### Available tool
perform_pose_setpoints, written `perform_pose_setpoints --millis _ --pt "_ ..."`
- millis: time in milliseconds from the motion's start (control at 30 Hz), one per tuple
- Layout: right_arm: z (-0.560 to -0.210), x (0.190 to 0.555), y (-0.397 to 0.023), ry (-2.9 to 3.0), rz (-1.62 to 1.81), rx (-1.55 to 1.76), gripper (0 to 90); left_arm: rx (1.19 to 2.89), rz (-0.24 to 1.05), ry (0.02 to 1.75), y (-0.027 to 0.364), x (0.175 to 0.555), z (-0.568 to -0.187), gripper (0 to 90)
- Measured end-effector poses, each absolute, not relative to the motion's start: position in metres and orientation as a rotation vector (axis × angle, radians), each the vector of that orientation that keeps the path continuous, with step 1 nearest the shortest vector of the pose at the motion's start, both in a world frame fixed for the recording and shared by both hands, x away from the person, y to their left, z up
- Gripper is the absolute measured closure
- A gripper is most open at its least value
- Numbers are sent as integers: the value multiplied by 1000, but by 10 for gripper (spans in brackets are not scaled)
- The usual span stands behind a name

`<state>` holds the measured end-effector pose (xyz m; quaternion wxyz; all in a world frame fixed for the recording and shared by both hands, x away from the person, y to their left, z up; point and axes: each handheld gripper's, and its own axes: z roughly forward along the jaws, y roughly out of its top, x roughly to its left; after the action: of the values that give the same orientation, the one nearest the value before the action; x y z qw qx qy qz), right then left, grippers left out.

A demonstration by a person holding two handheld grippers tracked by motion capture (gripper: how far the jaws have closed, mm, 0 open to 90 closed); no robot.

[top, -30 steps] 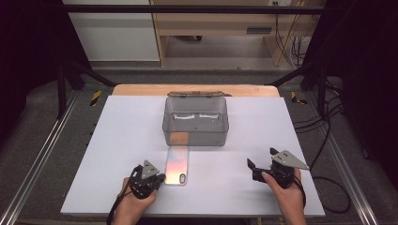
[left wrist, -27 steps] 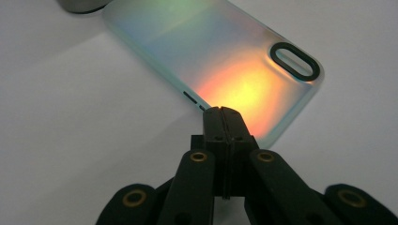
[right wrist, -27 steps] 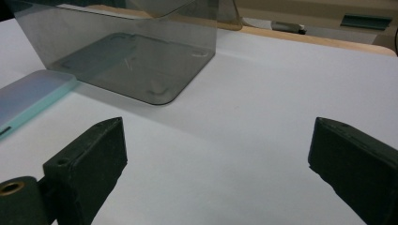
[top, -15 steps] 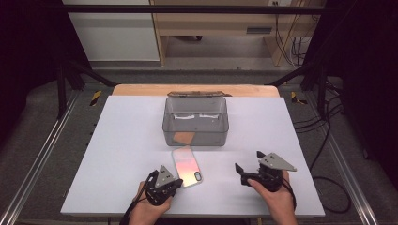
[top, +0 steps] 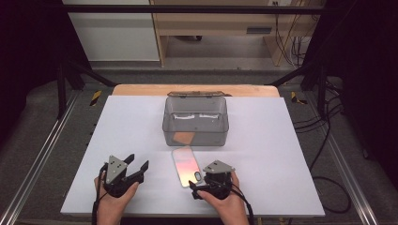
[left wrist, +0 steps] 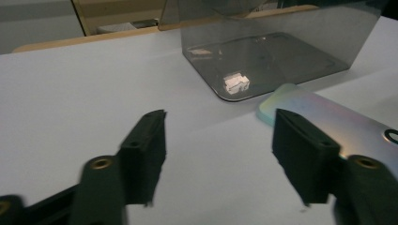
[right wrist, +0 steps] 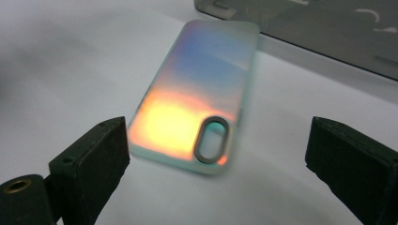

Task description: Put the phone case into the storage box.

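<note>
1. The shiny phone case (top: 186,165) lies flat on the white table (top: 263,140), just in front of the clear box (top: 195,121). Nothing holds it yet.
2. The right gripper (top: 202,186) sits low at its near end, jaws apart and just widened.
3. The left gripper (top: 136,167) rests off to the side, jaws just opened and empty.

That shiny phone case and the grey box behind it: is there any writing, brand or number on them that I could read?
None can be read.
Phone case: a plain iridescent back with an oval camera cutout, no lettering.
Box: two pale marks on its far wall, too small and blurred to tell whether they are text.
</note>
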<state>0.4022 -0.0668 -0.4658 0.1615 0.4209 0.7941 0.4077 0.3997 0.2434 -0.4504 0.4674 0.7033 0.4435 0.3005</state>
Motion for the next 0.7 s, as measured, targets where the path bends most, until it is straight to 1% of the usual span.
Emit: perform_pose_setpoints --millis 33,67,100,133,167,200,533,600,667,700 --pt "-468 404 -59 2272 1152 1212 67 1719 737 1087 245 400 -450 291" --pt "-470 406 -49 2287 1132 1219 64 1703 745 1088 249 401 -451 176" --pt "-471 406 -44 2296 1116 1222 65 1702 748 1088 250 401 -451 121" --pt "-471 406 -44 2296 1116 1222 65 1702 748 1088 250 401 -451 80" --pt "-473 408 -41 2300 1093 1215 64 1700 747 1090 251 402 -451 80" --pt "-476 411 -34 2301 1060 1219 64 1692 740 1091 252 402 -451 49" --pt "-489 415 -15 2288 958 1241 85 1636 727 1110 257 401 -450 47" --pt "-488 414 -15 2274 950 1252 127 1629 723 1113 257 401 -450 52" --pt "-487 413 -16 2275 950 1253 131 1624 720 1115 258 401 -450 53" --pt "-487 413 -16 2276 951 1255 151 1621 718 1117 258 400 -450 58"
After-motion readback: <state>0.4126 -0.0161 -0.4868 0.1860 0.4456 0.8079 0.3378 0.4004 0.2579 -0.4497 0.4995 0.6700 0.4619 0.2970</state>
